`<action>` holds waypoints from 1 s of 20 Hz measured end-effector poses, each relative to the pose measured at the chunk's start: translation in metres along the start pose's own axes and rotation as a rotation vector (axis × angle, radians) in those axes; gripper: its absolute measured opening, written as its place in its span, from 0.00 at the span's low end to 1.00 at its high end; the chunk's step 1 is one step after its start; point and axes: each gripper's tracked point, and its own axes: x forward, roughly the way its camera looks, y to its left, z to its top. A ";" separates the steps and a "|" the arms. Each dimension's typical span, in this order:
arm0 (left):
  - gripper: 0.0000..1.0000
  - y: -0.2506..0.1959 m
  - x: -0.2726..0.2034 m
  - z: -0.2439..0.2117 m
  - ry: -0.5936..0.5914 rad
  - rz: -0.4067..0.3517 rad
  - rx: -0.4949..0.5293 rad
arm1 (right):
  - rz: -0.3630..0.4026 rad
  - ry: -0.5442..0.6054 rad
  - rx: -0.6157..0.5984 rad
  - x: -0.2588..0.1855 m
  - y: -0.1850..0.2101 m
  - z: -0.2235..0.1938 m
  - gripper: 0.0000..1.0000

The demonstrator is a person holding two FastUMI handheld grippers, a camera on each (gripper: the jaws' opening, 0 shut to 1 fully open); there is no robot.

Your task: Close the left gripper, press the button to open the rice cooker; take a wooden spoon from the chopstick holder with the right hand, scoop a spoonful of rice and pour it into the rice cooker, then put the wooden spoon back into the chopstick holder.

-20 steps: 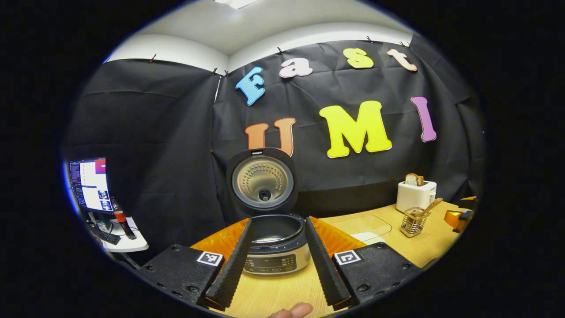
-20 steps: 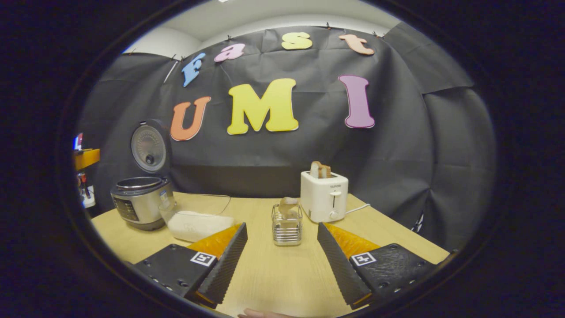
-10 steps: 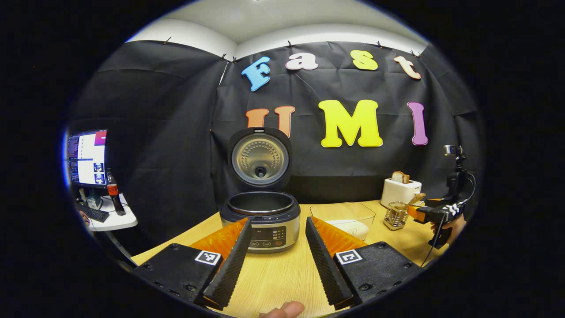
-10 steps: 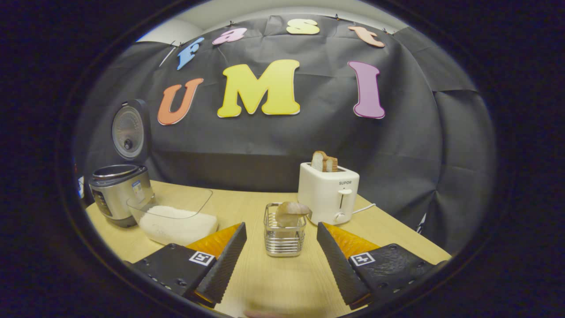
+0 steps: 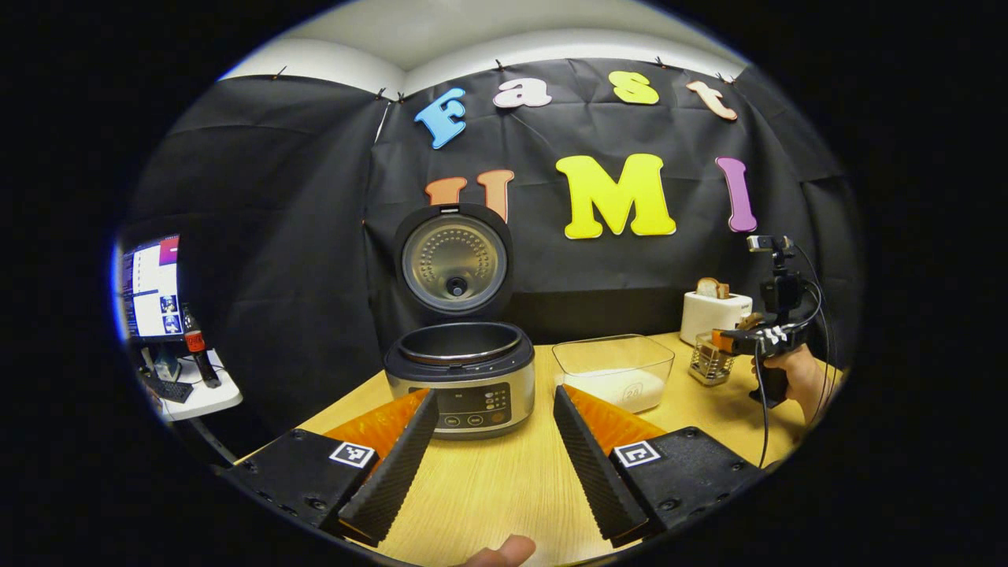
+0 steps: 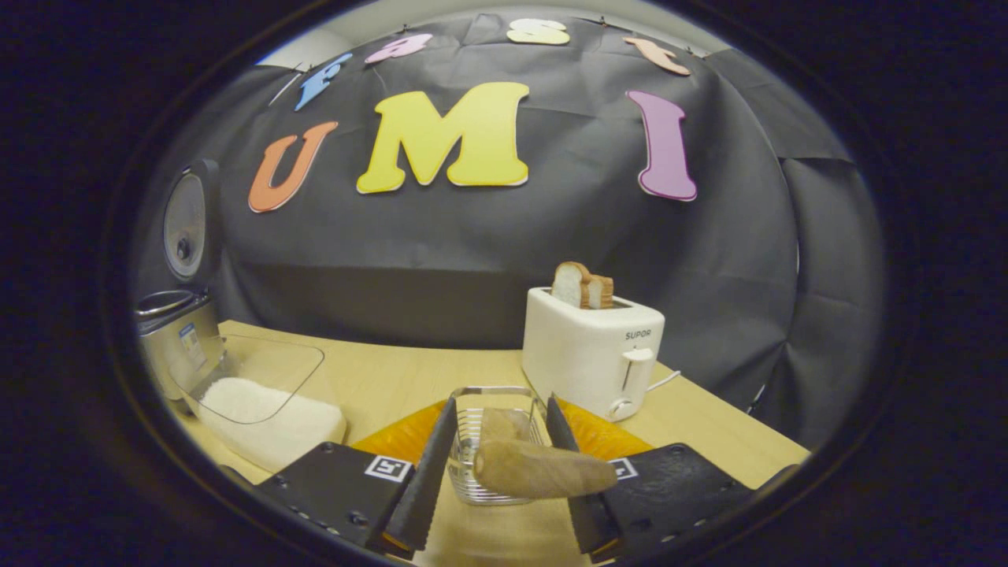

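In the left gripper view, the rice cooker (image 5: pixel 459 378) stands on the counter (image 5: pixel 504 488) with its lid (image 5: pixel 453 262) raised behind it. Just beside it on the right sits the rice container (image 5: pixel 614 370). Farther right come the chopstick holder (image 5: pixel 707 364) and, behind that, the toaster (image 5: pixel 712 313) with bread in its slots.

In the right gripper view, the wooden spoon (image 6: pixel 535 465) rests in the chopstick holder, its handle leaning out toward the camera, between the fingers of the right hand-held gripper (image 6: pixel 496 472).

Even overhead light, strong fisheye bending at edges, nearest spoon perhaps blurred.
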 end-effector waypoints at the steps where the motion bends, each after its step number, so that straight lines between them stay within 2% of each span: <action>1: 0.94 0.001 0.001 0.000 -0.004 0.004 0.001 | 0.001 0.004 -0.005 0.003 0.000 -0.003 0.66; 3: 0.94 -0.003 0.002 -0.002 -0.004 -0.009 -0.001 | 0.004 0.000 -0.005 0.006 0.000 -0.004 0.53; 6: 0.94 -0.004 0.003 -0.005 0.005 -0.018 0.002 | 0.017 0.004 -0.005 0.011 0.003 -0.005 0.27; 14: 0.94 -0.001 -0.004 0.006 -0.031 -0.016 0.018 | 0.014 -0.002 -0.033 0.020 0.001 0.021 0.27; 16: 0.94 0.000 -0.006 0.008 -0.034 -0.018 0.025 | 0.025 0.010 -0.028 0.026 0.003 0.027 0.21; 20: 0.94 0.003 -0.009 0.011 -0.043 -0.013 0.035 | 0.042 0.050 -0.035 0.030 0.008 0.030 0.19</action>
